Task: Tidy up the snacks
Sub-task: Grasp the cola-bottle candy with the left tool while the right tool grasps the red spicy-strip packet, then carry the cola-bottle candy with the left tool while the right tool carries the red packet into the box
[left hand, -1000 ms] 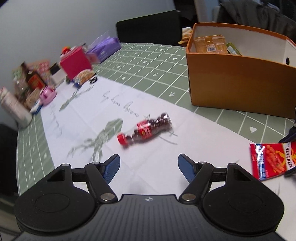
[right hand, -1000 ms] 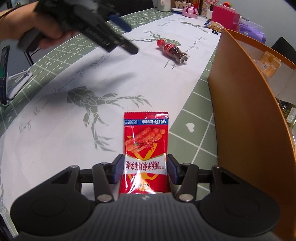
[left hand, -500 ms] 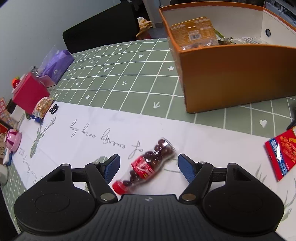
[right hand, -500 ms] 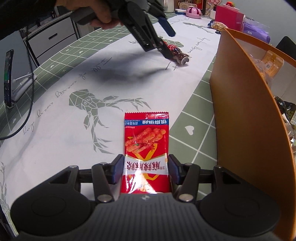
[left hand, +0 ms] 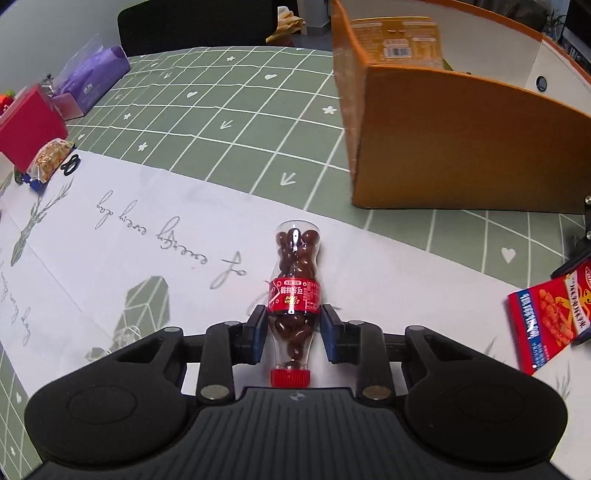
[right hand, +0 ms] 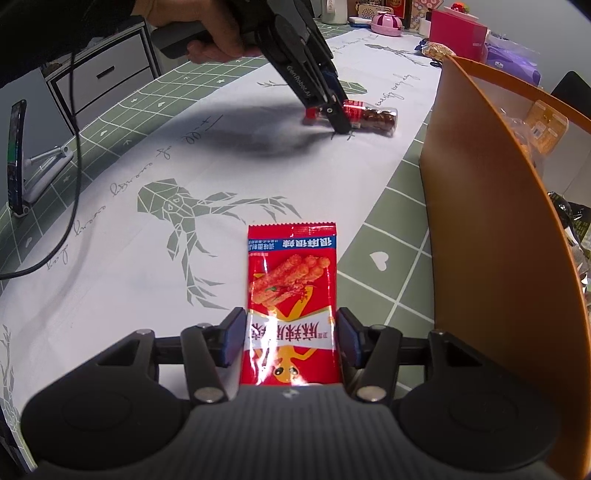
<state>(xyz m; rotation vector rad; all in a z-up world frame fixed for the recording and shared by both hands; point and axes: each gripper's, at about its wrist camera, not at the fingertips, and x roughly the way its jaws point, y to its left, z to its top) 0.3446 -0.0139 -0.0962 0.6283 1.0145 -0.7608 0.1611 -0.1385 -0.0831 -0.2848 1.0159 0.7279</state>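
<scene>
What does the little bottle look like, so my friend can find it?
Start at the orange box, then look to the white runner beside it. The bottle lies there between the left gripper pads: clear, red-capped, red-labelled, full of brown candy balls, unlike the flat red packet.

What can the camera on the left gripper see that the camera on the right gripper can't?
Only the left wrist view shows the left gripper from behind, its pads shut on the candy bottle, red cap nearest the camera.

Only the right wrist view shows the hand holding that gripper, a phone on a stand, and the red snack packet lying between the right gripper's pads, which do not press it.

Both show the bottle, the packet and the orange box.
</scene>
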